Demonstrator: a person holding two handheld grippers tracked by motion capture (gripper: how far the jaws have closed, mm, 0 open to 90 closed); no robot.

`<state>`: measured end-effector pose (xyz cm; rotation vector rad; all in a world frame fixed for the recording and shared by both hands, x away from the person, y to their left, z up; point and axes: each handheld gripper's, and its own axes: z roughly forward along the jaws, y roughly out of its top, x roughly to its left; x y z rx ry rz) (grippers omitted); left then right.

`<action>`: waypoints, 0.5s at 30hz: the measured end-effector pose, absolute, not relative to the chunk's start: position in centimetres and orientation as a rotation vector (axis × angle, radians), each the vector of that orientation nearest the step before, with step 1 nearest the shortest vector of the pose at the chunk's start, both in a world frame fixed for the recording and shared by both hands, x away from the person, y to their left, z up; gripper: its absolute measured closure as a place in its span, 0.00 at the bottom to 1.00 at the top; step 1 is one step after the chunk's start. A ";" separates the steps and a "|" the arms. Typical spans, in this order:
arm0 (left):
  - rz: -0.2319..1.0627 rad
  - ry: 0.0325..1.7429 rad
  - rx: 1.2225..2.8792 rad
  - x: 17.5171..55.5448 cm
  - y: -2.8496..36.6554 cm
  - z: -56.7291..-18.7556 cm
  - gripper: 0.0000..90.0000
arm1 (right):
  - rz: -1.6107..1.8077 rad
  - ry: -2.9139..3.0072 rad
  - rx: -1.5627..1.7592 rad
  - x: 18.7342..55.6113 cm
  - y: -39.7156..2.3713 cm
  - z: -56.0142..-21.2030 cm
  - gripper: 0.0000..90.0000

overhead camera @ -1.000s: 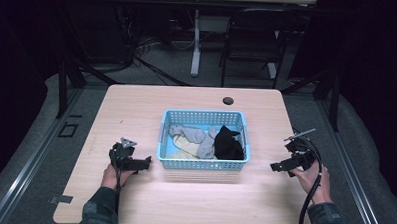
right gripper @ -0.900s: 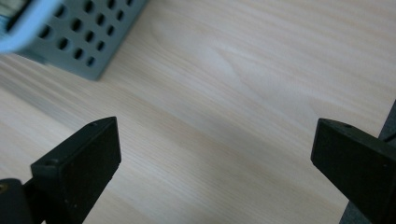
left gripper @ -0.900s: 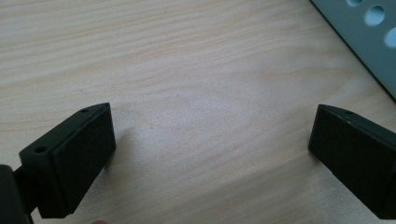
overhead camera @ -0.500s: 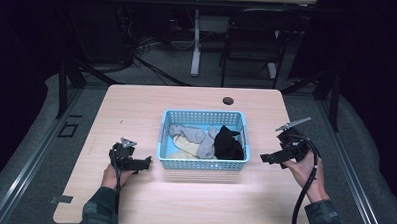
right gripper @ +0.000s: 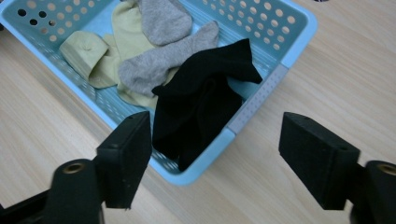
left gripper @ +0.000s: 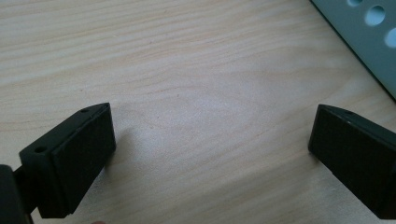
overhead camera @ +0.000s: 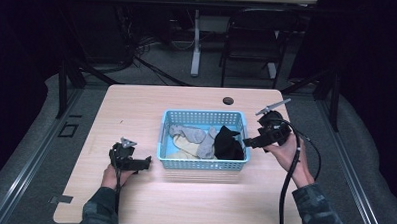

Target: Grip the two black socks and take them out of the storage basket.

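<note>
Fingers of the right gripper stand apart with nothing between them, and they have just been closing; the spacing is medium, narrower than full spread. The right gripper hangs at the right rim of the blue basket, angled down toward the black sock; this placement probably lines the fingers up with the nearest garment, since the black sock lies against the near right corner of the basket and partly over its rim. Grey socks and a pale yellow sock lie deeper in the basket, touching the black one; they are less accessible from this side. The left gripper rests low on the desk, just beside the left wall of the basket; its fingers are wide and empty, with bare desk between them. This parked position likely keeps the left hand clear of the approach path while remaining near enough to steady the basket if it slides. A small dark disc sits on the desk beyond the basket, well apart from both grippers.
</note>
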<state>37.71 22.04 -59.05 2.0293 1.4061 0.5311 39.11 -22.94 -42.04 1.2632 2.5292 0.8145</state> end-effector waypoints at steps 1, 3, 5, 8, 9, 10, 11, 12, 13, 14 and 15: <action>0.532 1.406 2.029 37.7 22.0 -59.0 0.01 | 0.815 2.542 1.259 39.5 -22.5 -42.1 0.30; 0.531 1.406 2.029 37.7 22.0 -59.0 0.01 | 0.817 2.567 1.261 40.2 -21.7 -42.2 0.33; 0.531 1.406 2.029 37.7 22.0 -59.0 0.01 | 0.805 2.580 1.264 41.0 -20.7 -42.4 0.34; 0.531 1.406 2.029 37.7 22.0 -59.0 0.01 | 0.756 2.614 1.251 42.2 -19.3 -43.1 0.37; 0.531 1.406 2.029 37.7 22.0 -59.0 0.01 | 0.726 2.622 1.239 42.7 -19.0 -43.4 0.37; 0.531 1.406 2.029 37.7 22.0 -59.0 0.01 | 0.709 2.617 1.251 43.2 -18.6 -43.9 0.38; 0.531 1.406 2.029 37.7 22.0 -59.0 0.01 | 0.704 2.629 1.258 43.7 -18.4 -44.2 0.39; 0.531 1.406 2.029 37.7 22.0 -59.0 0.01 | 0.680 2.639 1.264 44.2 -18.2 -44.6 0.40; 0.531 1.406 2.029 37.7 22.0 -59.0 0.01 | 0.666 2.644 1.270 44.6 -18.0 -45.0 0.40; 0.531 1.406 2.029 37.7 22.0 -59.0 0.01 | 0.656 2.641 1.266 45.0 -17.8 -45.5 0.41; 0.531 1.406 2.028 37.7 22.0 -59.1 0.01 | 0.642 2.653 1.271 45.4 -17.6 -45.8 0.41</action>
